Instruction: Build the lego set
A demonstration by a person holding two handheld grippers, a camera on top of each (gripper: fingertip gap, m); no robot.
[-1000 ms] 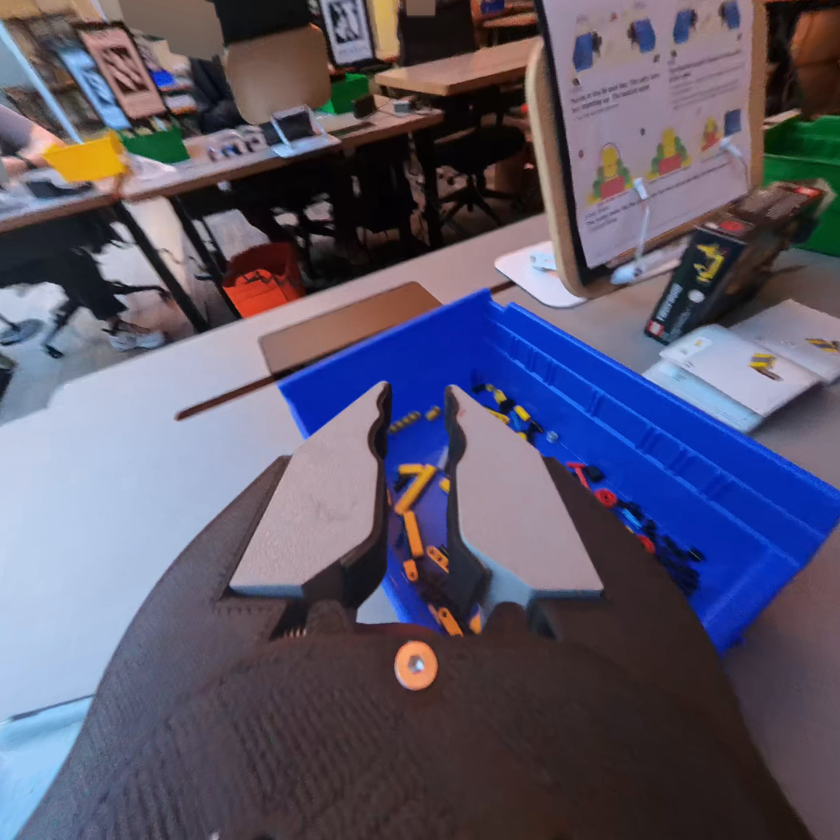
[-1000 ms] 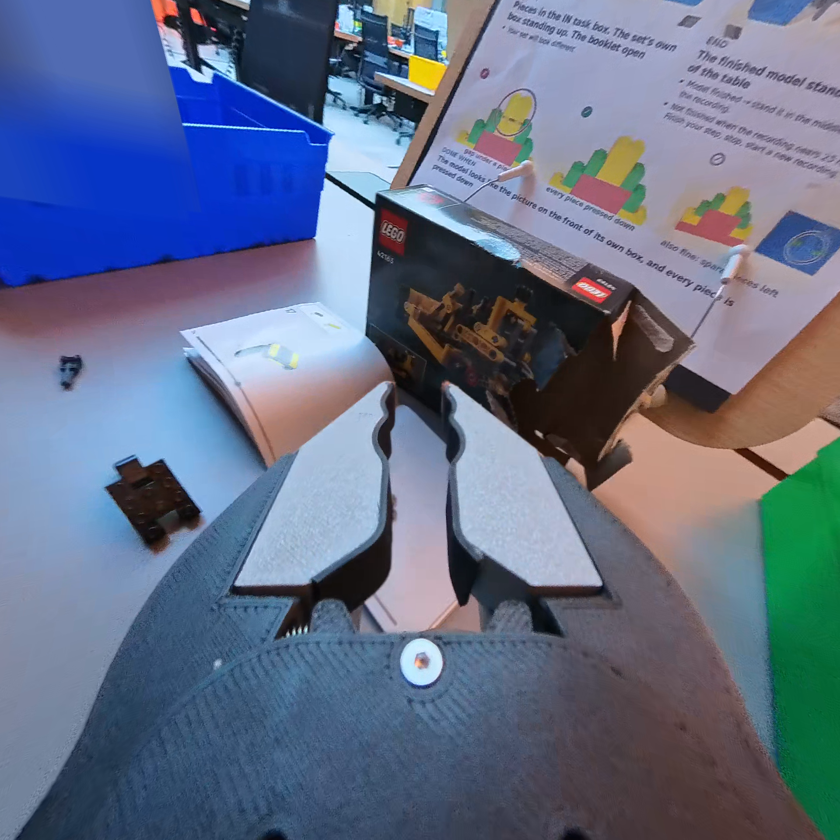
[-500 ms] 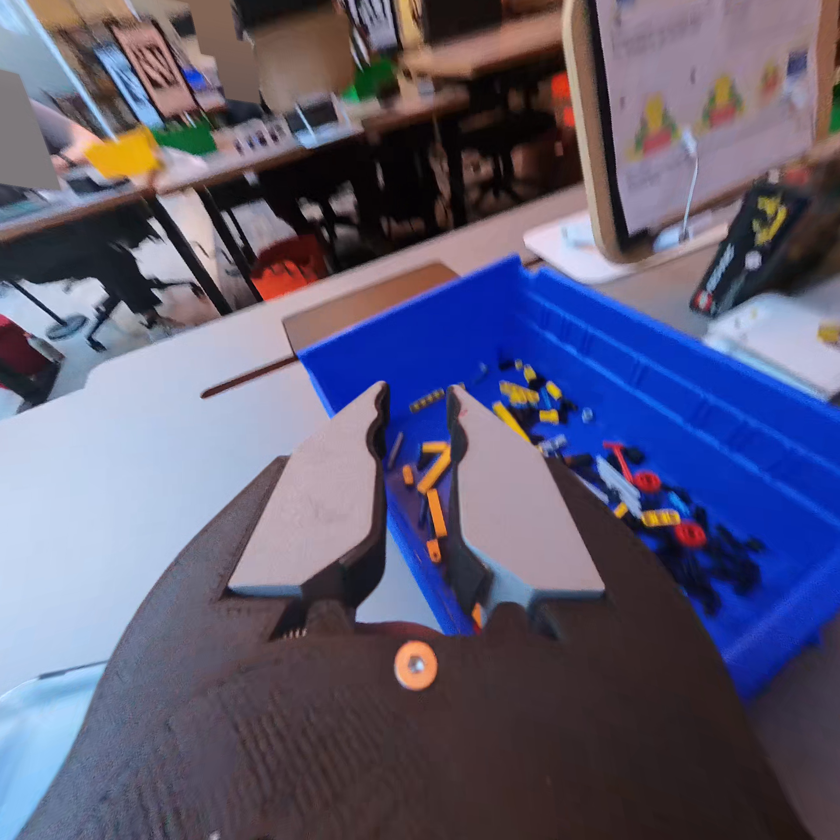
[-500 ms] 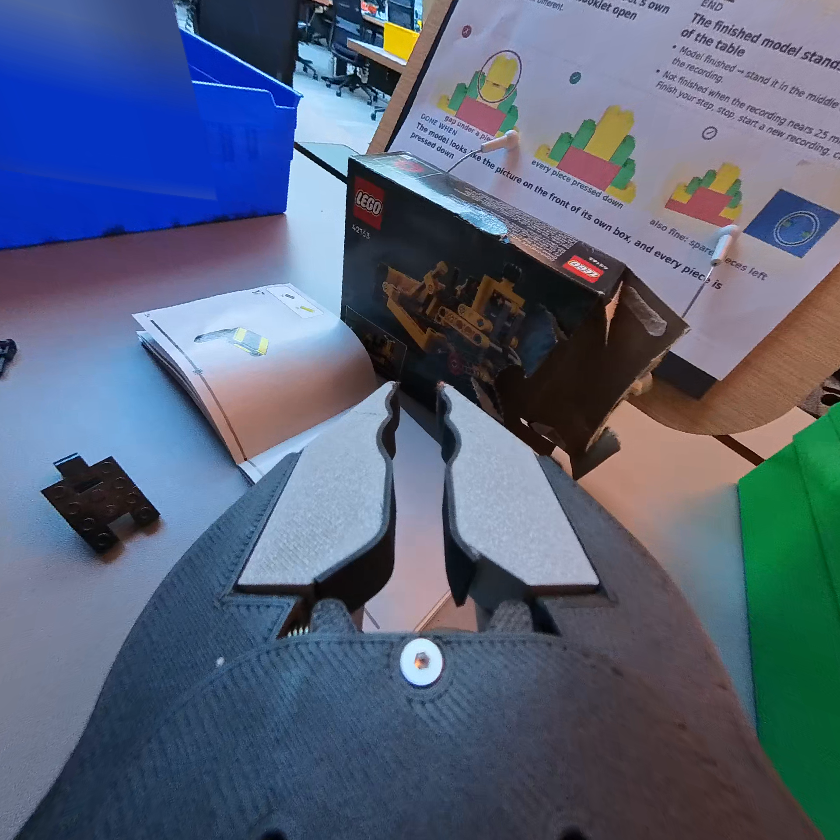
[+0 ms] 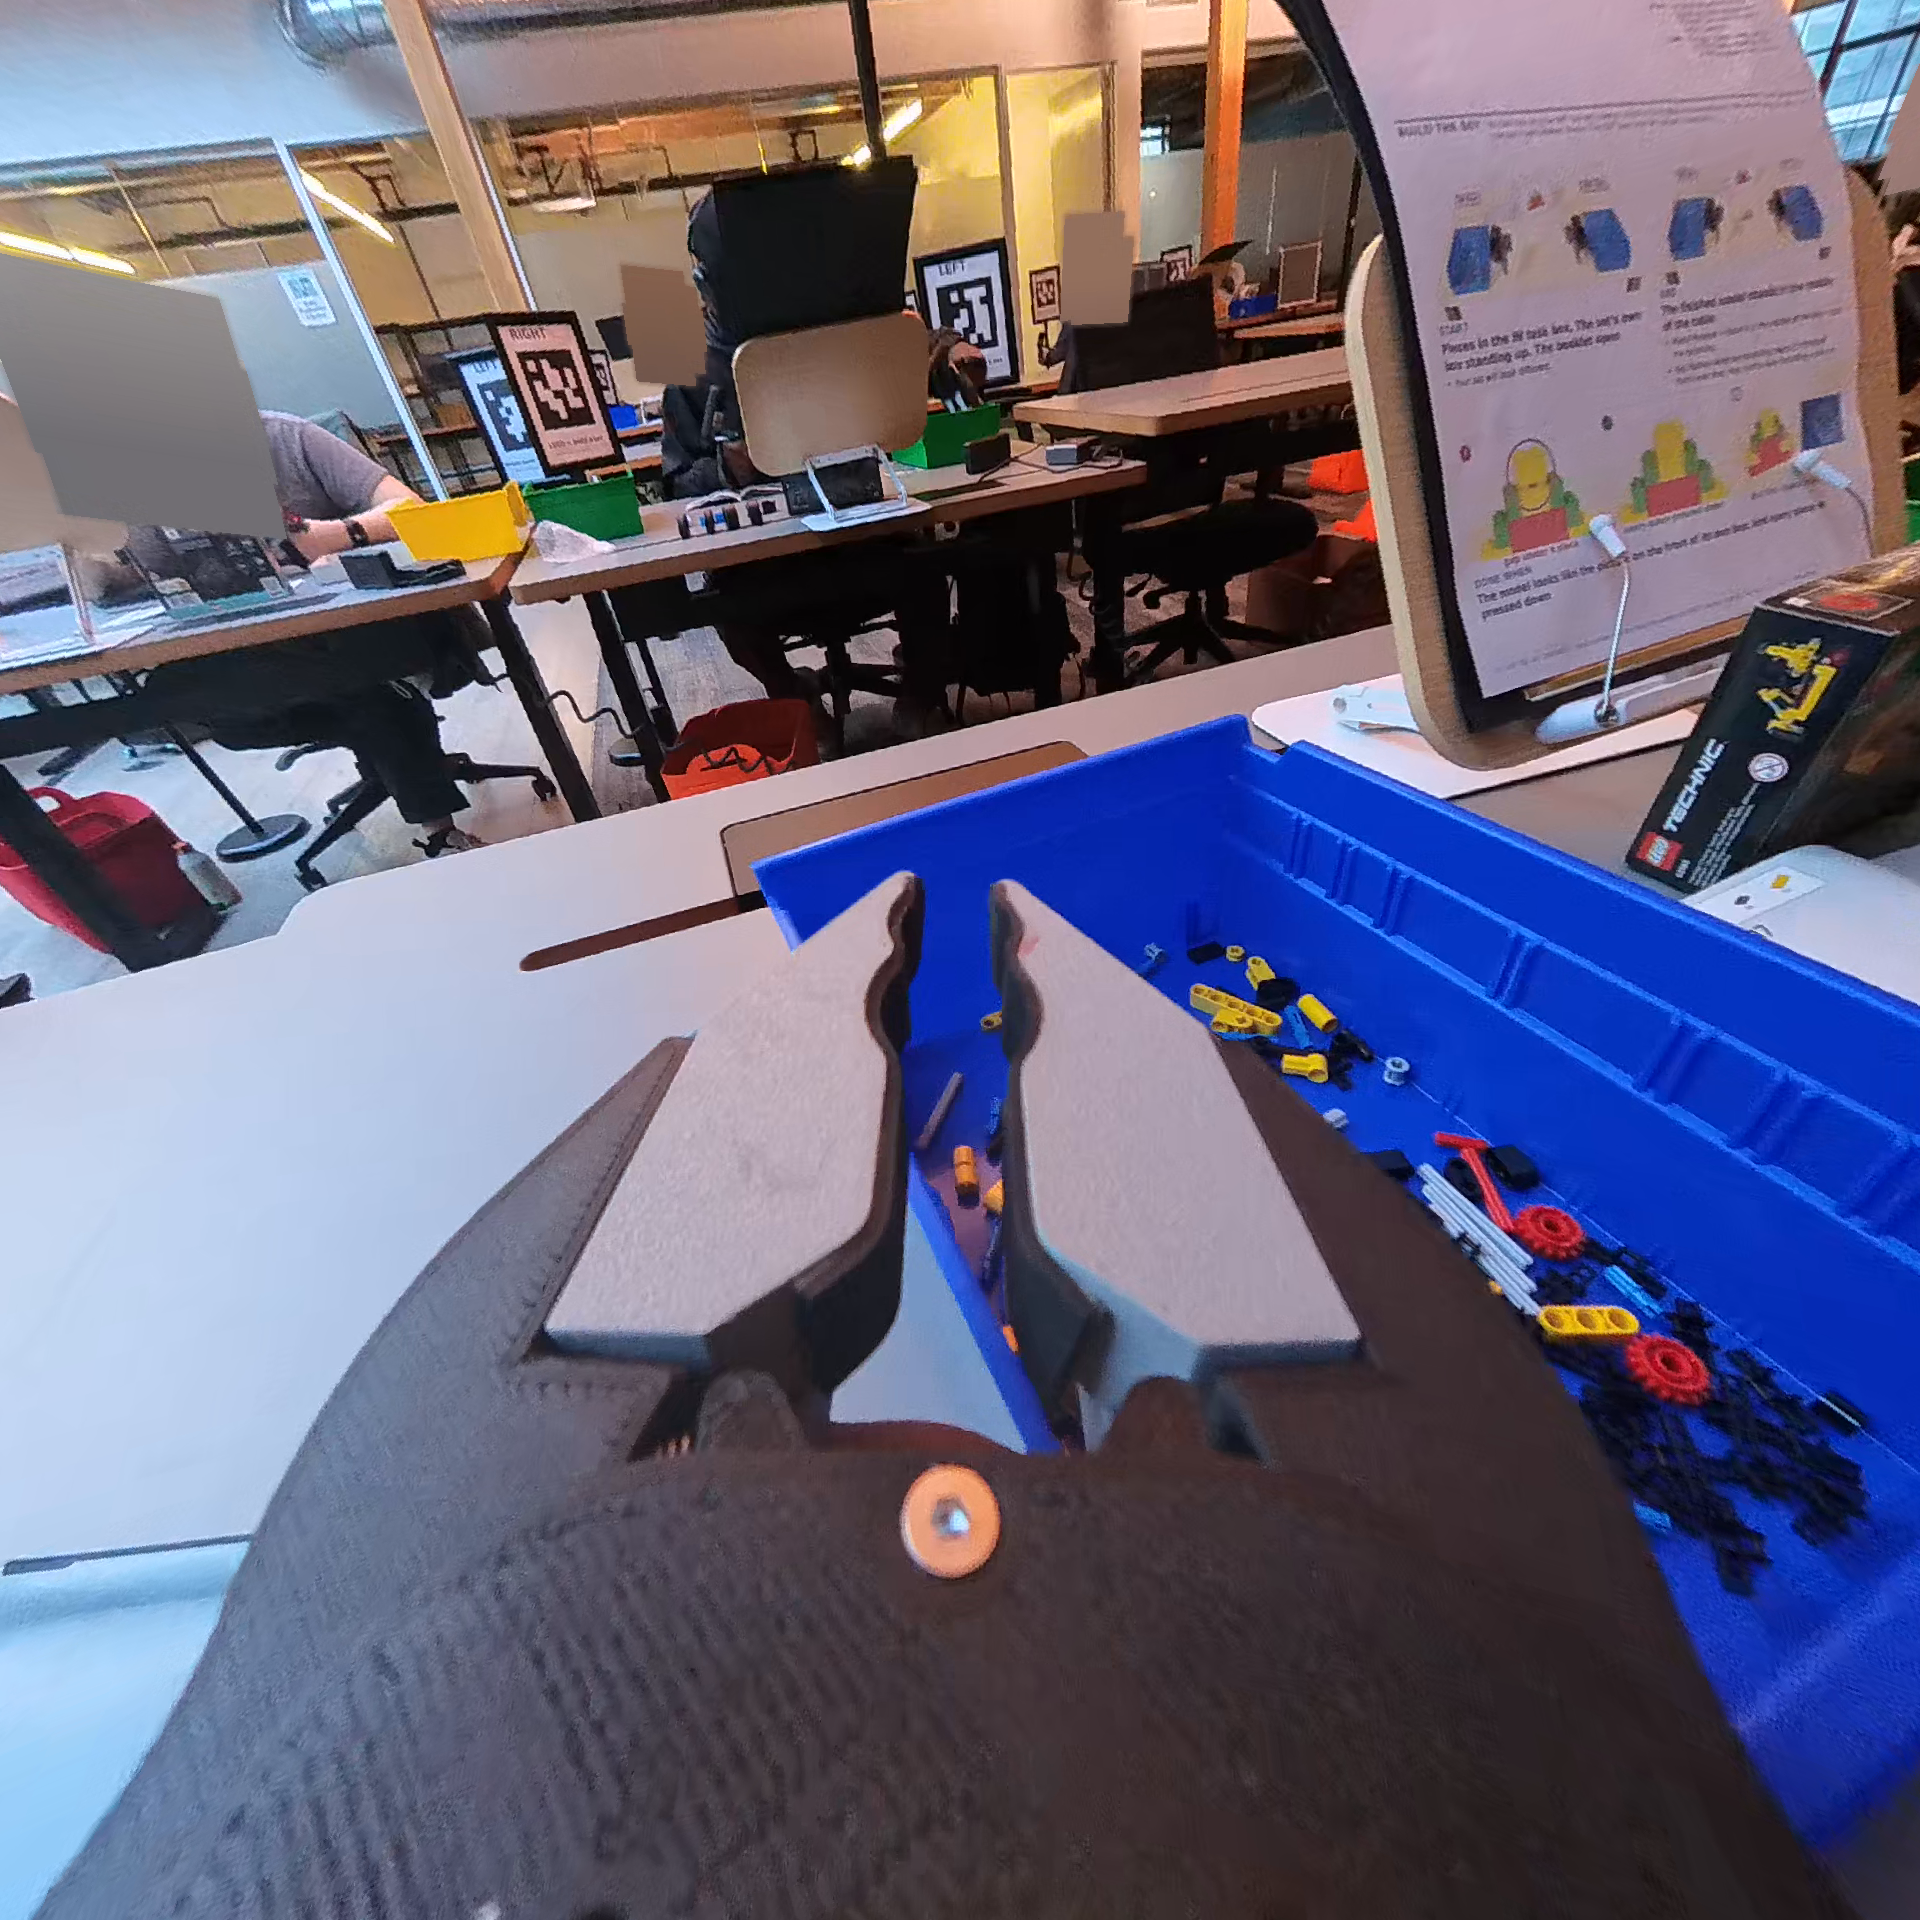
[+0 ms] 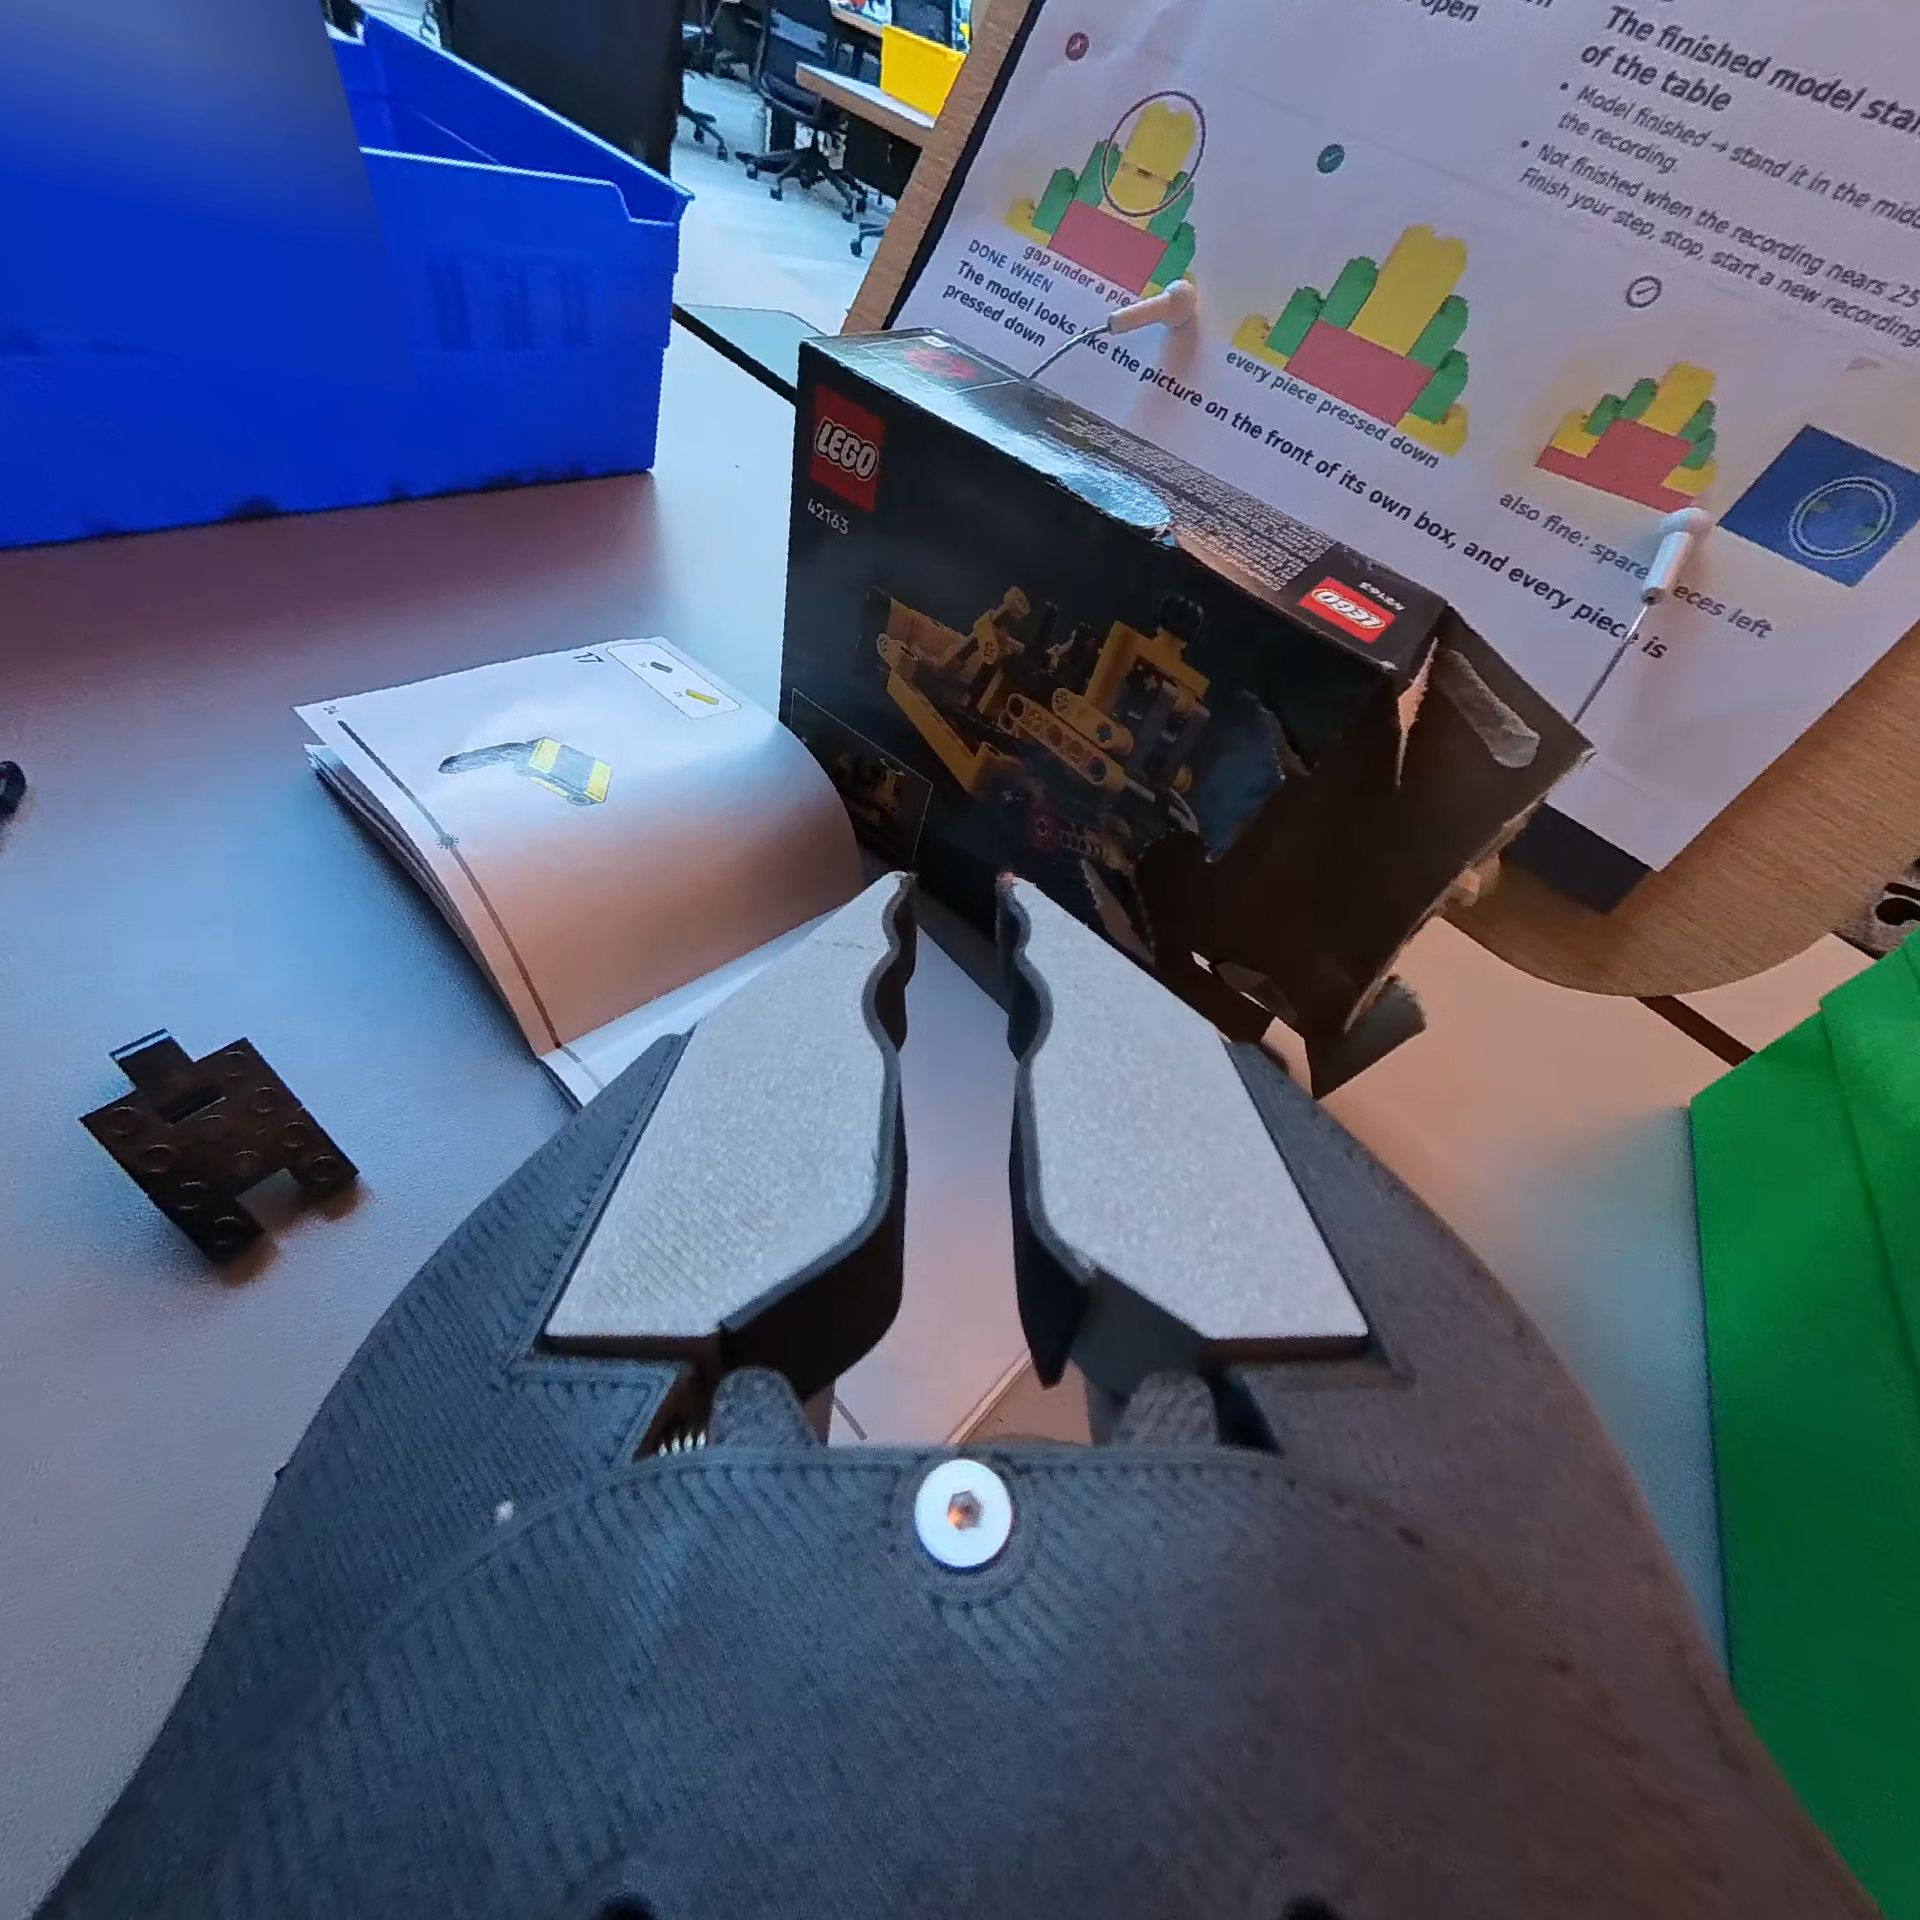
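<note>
The left gripper (image 5: 953, 914) has its jaws set narrowly apart with nothing between them, poised over the near-left corner of the blue bin (image 5: 1475, 914). Down in the bin lie the loose pieces (image 5: 1538, 1247): two red gears, one red rod, a bundle of pale grey axles, several yellow beams and connectors, and a heap of black parts too tangled to count.

The right gripper (image 6: 954, 883) also has its jaws a narrow gap apart, empty, above the bench (image 6: 208, 644) over the near edge of the open instruction booklet (image 6: 582, 821). One page shows a drawing of a yellow and grey part.

Just beyond the booklet stands one black set box (image 6: 1091, 644), pictured with a yellow bulldozer, bearing red brand logos and small print; its right end flap is torn open. Behind it leans one printed instruction sheet (image 6: 1455, 260) on a wooden stand, with coloured brick drawings and lines of text.

Toward the bench's left edge lies one flat black plate piece (image 6: 213, 1143), studs up, with one smaller black piece (image 6: 8, 784) farther left. One green bin (image 6: 1829, 1351) sits at the right edge.
</note>
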